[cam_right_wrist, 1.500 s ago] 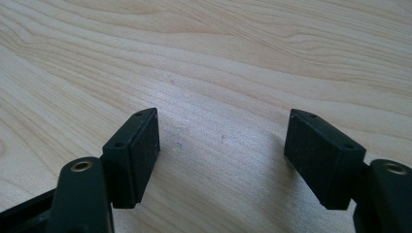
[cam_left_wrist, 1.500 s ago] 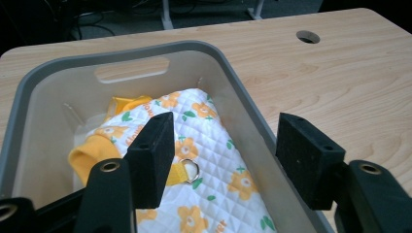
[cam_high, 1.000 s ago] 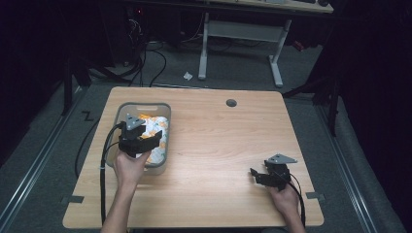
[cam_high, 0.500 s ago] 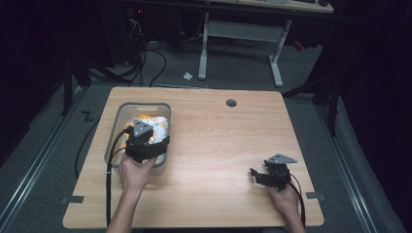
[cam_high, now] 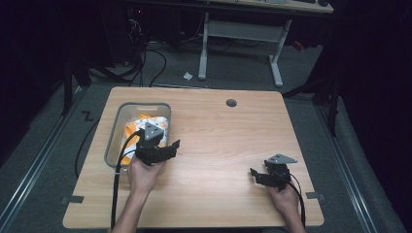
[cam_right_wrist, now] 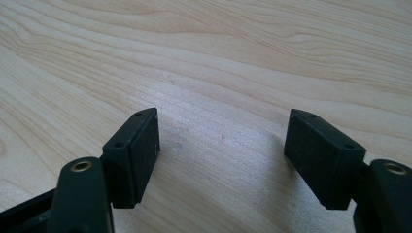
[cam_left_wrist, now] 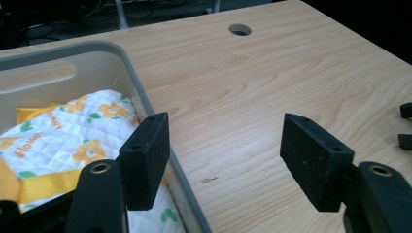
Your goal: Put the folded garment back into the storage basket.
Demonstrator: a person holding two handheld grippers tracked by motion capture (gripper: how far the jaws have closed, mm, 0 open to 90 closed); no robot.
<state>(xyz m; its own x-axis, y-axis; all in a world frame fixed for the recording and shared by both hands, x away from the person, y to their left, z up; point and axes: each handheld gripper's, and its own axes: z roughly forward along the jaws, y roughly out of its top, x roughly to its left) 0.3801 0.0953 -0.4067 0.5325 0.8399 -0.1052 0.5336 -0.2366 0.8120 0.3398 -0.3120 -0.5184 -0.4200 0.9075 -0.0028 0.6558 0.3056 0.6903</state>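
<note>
A grey plastic bin (cam_high: 112,138) stands on the left part of the wooden table (cam_high: 218,131). Inside it lies a white quilted cloth with orange flowers and yellow edging (cam_high: 158,124). My left gripper (cam_high: 171,148) is open and holds nothing. It hovers at the bin's right rim, pointing out over the table. In the left gripper view the bin wall (cam_left_wrist: 141,92) and the floral cloth (cam_left_wrist: 82,136) lie at the left of the left gripper (cam_left_wrist: 223,155). My right gripper (cam_high: 255,175) rests low near the table's front right, open over bare wood, as the right gripper view also shows (cam_right_wrist: 221,145).
A round cable hole (cam_high: 231,103) sits near the table's far edge, also in the left gripper view (cam_left_wrist: 240,29). Beyond the table stand another desk's white legs (cam_high: 204,48) and loose cables on the floor. The right gripper's tips (cam_left_wrist: 405,126) show at that view's right edge.
My left gripper has moved from above the bin's contents to the right and nearer, past the bin's right rim. The right gripper has stayed put.
</note>
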